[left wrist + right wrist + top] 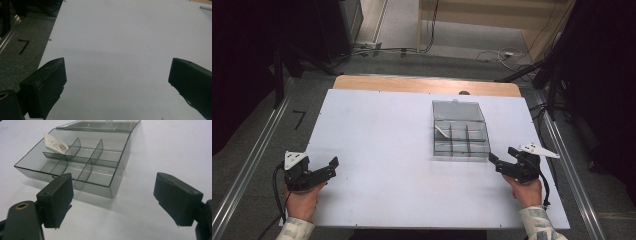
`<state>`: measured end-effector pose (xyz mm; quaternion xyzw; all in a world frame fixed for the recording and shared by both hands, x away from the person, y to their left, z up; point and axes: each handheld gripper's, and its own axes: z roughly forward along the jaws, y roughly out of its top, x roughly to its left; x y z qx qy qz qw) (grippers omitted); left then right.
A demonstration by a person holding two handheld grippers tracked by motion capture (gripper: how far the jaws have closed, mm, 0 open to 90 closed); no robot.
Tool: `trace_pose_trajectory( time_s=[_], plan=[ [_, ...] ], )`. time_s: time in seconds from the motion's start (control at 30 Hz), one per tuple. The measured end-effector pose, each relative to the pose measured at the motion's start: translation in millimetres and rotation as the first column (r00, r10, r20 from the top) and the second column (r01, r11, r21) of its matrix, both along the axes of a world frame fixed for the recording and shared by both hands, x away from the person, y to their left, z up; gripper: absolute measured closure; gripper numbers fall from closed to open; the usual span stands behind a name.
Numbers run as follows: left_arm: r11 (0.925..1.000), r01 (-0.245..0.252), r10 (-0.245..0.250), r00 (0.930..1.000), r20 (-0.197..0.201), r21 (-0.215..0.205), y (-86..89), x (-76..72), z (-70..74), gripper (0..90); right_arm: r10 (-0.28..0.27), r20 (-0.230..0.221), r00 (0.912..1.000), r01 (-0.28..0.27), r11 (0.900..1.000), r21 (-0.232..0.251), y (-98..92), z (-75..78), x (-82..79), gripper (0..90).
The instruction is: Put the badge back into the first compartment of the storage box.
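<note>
Two claws are hovering wide open and empty over the white worktop (382, 150): the left claw (330, 167) near its left edge, the right claw (497, 161) just beside the open clear box (460, 131), whose far-left compartment is holding a small card (55, 143).

Overhead view and right gripper view share the box (460, 131).

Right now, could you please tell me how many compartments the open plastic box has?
6, in two rows of three inside the box. The far row's left compartment holds a small white card; the other five look empty. Nothing seems hidden.
</note>
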<state>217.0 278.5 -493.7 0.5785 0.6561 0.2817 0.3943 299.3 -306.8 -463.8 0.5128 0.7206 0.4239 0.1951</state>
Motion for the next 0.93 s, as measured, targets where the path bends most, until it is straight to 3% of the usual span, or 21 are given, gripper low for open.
trace_pose_trajectory(
  time_s=[0.67,0.83,0.93],
  plan=[
    [1.0,0.001,-0.001,1.0,-0.002,0.002,-0.3,-0.1,0.0,1.7,-0.059,0.002,0.9982,0.059,0.998,-0.011,-30.9,-3.2,-12.2,14.4],
    [1.0,0.002,-0.002,1.0,-0.004,0.003,-0.5,0.0,-0.1,1.7,-0.088,-0.007,0.9961,0.087,0.996,-0.035,-42.4,-6.6,-16.1,12.9],
    [1.0,0.0,0.0,1.0,-0.001,0.002,-0.8,0.3,0.4,1.7,-0.114,-0.025,0.9931,0.112,0.99,-0.087,-48.4,-13.0,-17.1,8.9]
  ],
)
